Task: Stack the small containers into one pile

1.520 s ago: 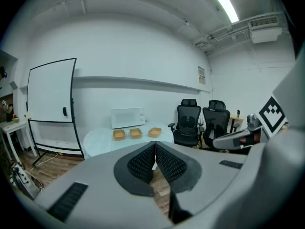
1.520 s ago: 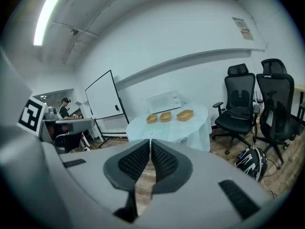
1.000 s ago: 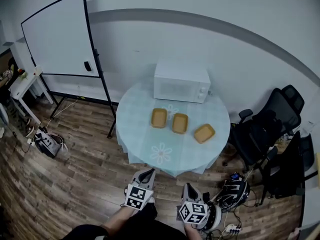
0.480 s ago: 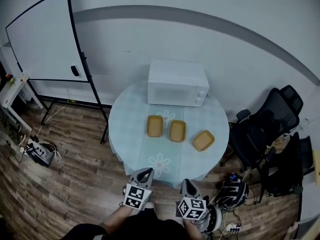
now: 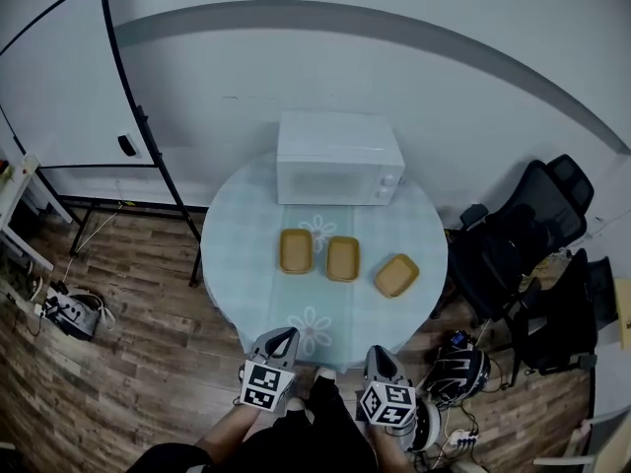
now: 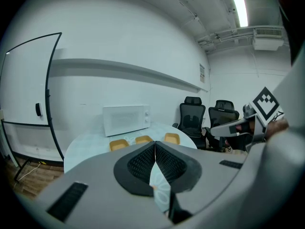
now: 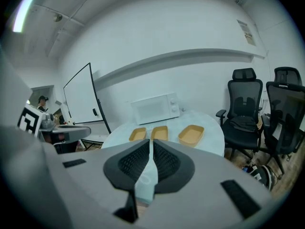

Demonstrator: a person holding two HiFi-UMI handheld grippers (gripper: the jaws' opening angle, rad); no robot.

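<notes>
White microwave point(image 5: 338, 158) on round table point(image 5: 232, 254), whiteboard point(image 5: 59, 87) left, black chairs point(image 5: 505, 256) right

Left container point(image 5: 296, 250), middle container point(image 5: 342, 258), right container point(image 5: 396, 275): tan, smooth, matt; prob. plastic, too far off to confirm.
Table point(image 5: 246, 235): covered w/ pale blue cloth, printed flower pattern, slight sheen.
Microwave point(image 5: 338, 170), far side of table: white, smooth casing.
Floor point(image 5: 118, 363): brown wood-look planks, visible grain.
Whiteboard point(image 5: 59, 87), far left: glossy white panel, black frame.
Chairs point(image 5: 513, 254), right: black, matt upholstery.
Left gripper point(image 5: 286, 333), right gripper point(image 5: 378, 351): grey matt plastic bodies; pads point(image 6: 142, 164) black, rough knurled texture.
</notes>
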